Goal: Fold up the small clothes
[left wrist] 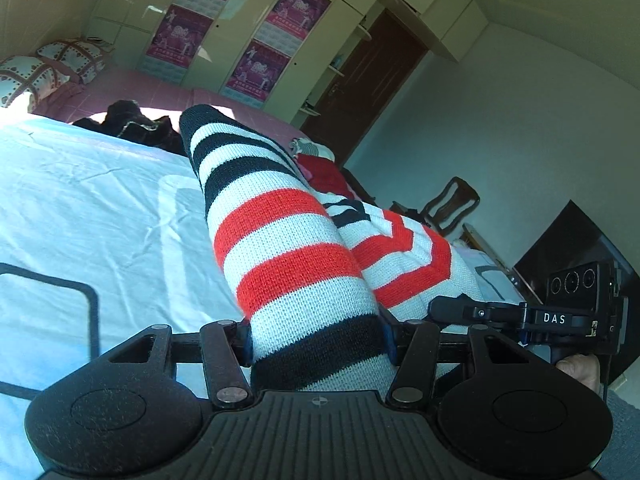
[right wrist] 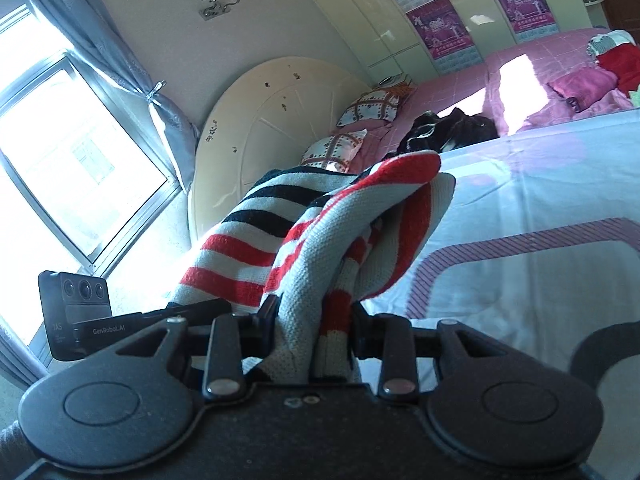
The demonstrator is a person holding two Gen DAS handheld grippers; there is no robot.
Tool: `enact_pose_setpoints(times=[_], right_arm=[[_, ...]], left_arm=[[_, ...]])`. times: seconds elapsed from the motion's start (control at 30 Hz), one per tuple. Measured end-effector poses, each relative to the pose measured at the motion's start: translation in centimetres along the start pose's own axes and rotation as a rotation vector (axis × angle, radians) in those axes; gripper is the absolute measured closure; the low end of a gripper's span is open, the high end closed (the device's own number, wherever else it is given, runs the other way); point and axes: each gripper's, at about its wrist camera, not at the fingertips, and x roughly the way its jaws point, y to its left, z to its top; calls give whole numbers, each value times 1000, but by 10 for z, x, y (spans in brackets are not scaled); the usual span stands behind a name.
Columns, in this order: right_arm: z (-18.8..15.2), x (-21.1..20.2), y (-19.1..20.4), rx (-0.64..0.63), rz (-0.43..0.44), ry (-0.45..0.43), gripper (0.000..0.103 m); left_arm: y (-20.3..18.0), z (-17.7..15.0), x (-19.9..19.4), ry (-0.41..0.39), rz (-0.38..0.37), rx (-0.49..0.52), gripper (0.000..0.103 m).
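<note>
Sweater (left wrist: pixel 288 248), striped red, white and black, fills the centre of both views, raised over the white sheet (left wrist: pixel 100 208). Left gripper (left wrist: pixel 320 344) is clenched on one bunched part, right gripper (right wrist: pixel 314 332) on another (right wrist: pixel 320 240). Dark clothes (right wrist: pixel 448 130) lie behind.

Left tool (left wrist: pixel 320 344) and right tool (right wrist: pixel 314 332) each clamp knit fabric, side by side.
</note>
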Motion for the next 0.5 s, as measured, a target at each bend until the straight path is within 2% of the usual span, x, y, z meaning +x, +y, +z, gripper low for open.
enact_pose_setpoints(times=[0.37, 0.5], right_arm=[[-28, 135, 56, -2, 116, 170, 69], [-49, 169, 58, 32, 111, 235, 66]], left_arm=[[108, -41, -61, -23, 152, -156, 49], [146, -70, -75, -2, 172, -229, 49]])
